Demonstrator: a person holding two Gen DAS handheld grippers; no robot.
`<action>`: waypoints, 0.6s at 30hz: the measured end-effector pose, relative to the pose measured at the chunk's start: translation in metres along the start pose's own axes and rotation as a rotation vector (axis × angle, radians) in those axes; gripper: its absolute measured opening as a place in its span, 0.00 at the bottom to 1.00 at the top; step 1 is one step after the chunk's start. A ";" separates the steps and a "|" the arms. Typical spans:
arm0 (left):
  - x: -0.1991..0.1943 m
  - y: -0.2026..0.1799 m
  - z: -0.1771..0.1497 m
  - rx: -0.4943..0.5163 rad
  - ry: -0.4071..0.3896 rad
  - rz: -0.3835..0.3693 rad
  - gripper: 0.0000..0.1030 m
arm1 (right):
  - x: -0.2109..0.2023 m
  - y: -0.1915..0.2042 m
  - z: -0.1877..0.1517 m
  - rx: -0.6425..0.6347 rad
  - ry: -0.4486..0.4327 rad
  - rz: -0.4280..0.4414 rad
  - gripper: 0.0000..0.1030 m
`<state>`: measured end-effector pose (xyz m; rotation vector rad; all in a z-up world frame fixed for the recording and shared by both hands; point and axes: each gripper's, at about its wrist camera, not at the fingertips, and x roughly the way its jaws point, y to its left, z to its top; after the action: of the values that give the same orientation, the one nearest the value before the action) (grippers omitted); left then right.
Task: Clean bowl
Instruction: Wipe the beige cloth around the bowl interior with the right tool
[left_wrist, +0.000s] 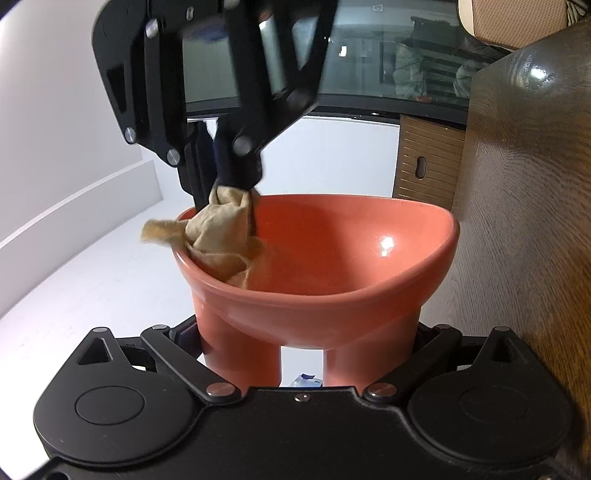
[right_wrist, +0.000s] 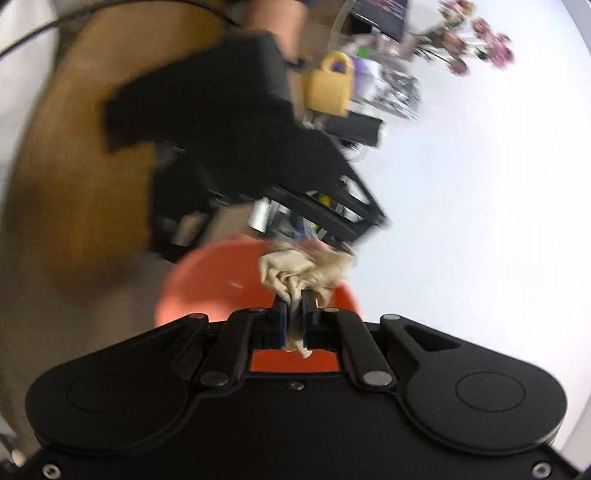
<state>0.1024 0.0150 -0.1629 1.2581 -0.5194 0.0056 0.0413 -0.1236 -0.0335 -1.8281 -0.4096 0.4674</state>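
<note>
Where the left gripper (left_wrist: 301, 339) fills the near edge of the left wrist view, its two arms stand spread to either side of the bowl (left_wrist: 325, 251), pressing on the stout legs under it; it grasps the bowl by that base. Between the two legs a narrow gap shows the white surface (left_wrist: 92, 266) below. The bowl is coral-red, smooth and glossy, with a thick rounded rim and a bright glint on its inner wall. Its mouth tips toward the camera and slightly upward, and its long axis runs left to right across the view. On the right its rim sits just beside a dark, grained, polished wooden panel (left_wrist: 524, 221), so there is little room there; to the left the white surface lies open out to a pale wall.

Over the left part of the rim hangs a crumpled tan cloth (left_wrist: 218, 236), soft and creased, one corner trailing outside, the rest inside against the wall. The right gripper (left_wrist: 232, 181) comes down from above with its jaws clenched on the top of the cloth; the right wrist view shows the cloth (right_wrist: 299, 273) pinched between the closed fingers, over the bowl (right_wrist: 207, 284).

Farther off are a slatted wooden cabinet (left_wrist: 424, 162) and a dark glass screen (left_wrist: 388, 66). The right wrist view is blurred.
</note>
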 end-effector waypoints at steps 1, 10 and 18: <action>0.000 0.000 0.000 0.000 0.000 0.000 0.94 | 0.004 -0.002 -0.005 -0.003 0.020 -0.011 0.06; -0.002 0.003 -0.001 0.001 0.000 0.001 0.94 | 0.021 0.035 -0.039 -0.007 0.132 0.110 0.06; -0.005 0.005 -0.002 0.003 -0.001 0.003 0.94 | 0.008 0.064 -0.027 0.020 0.099 0.227 0.06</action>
<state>0.0977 0.0202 -0.1606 1.2600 -0.5227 0.0078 0.0648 -0.1602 -0.0879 -1.8789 -0.1297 0.5306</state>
